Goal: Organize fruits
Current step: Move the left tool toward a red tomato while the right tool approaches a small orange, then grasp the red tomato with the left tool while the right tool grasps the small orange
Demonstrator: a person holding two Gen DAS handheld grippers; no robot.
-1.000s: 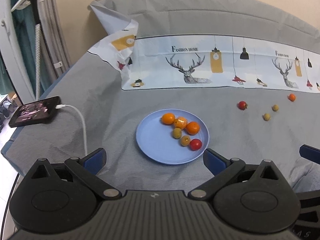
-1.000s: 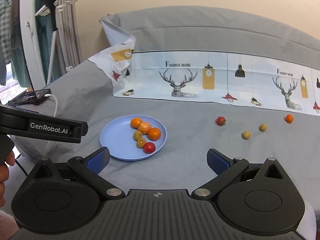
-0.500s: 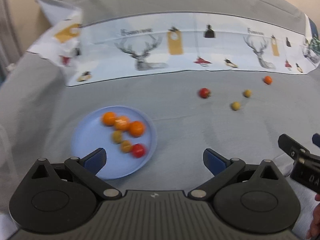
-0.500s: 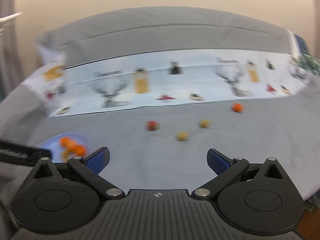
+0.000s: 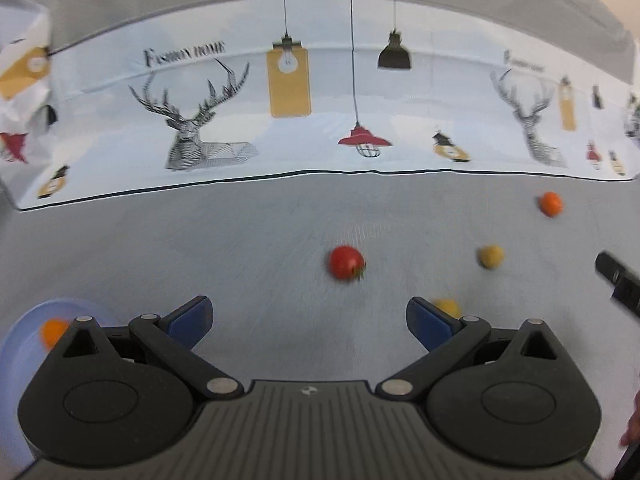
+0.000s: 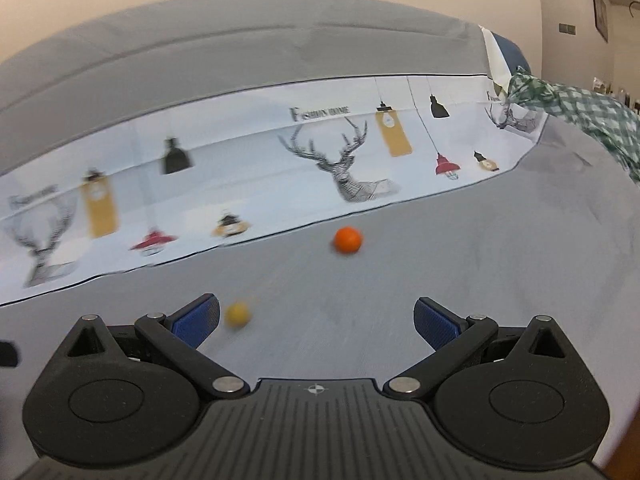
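On the printed cloth (image 5: 320,112) along the back of the grey sheet (image 5: 260,248) I read "FASHION HOME" beside the deer head, and a second copy at the right in the left wrist view is too small and smeared to spell out. In the right wrist view the same words sit above the antlers, and a blurred copy at the far left is unreadable.

My left gripper (image 5: 310,316) has its fingers spread wide and holds nothing. Ahead of it lies a red tomato (image 5: 346,262), with a yellow fruit (image 5: 490,256) to its right and an orange fruit (image 5: 551,203) farther back near the cloth's edge. Another yellow fruit (image 5: 447,306) is half hidden behind the blue pad of the right-side finger. The blue plate (image 5: 24,328) is cut off at the lower left behind the gripper body, showing one blurred orange piece.

My right gripper (image 6: 316,318) is also spread wide and empty. An orange fruit (image 6: 348,240) lies ahead of it, and a blurred yellow fruit (image 6: 238,314) sits just beside its left-side pad. A green checked cloth (image 6: 580,116) is cut off at the right.
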